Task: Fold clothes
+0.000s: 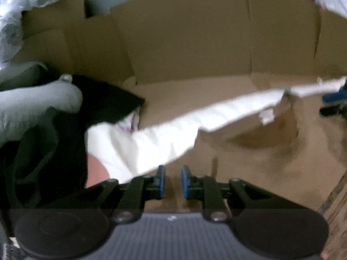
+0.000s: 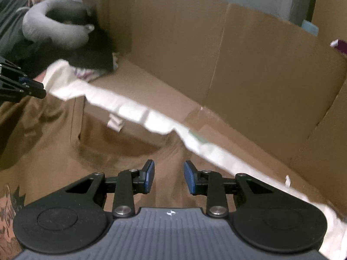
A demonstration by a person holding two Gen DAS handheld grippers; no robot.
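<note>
A brown garment (image 1: 271,158) lies spread under both grippers, blurred, with a darker hollow (image 2: 121,147) in it. A long white cloth (image 1: 173,130) runs across its far side, left to right, and also shows in the right wrist view (image 2: 134,112). My left gripper (image 1: 172,173) hovers over the brown fabric beside the white cloth's near edge, open by a narrow gap with nothing between its blue pads. My right gripper (image 2: 169,170) is open wider above the brown garment (image 2: 54,143), also with nothing in it. Each gripper shows at the edge of the other's view (image 1: 331,104) (image 2: 41,91).
Cardboard walls (image 1: 195,43) (image 2: 260,75) stand close behind the clothes. At the left lie a grey neck pillow (image 1: 32,104) (image 2: 54,28) and a black cloth (image 1: 104,101) over a corner of the white cloth. A patterned fabric (image 2: 8,212) shows at the lower left.
</note>
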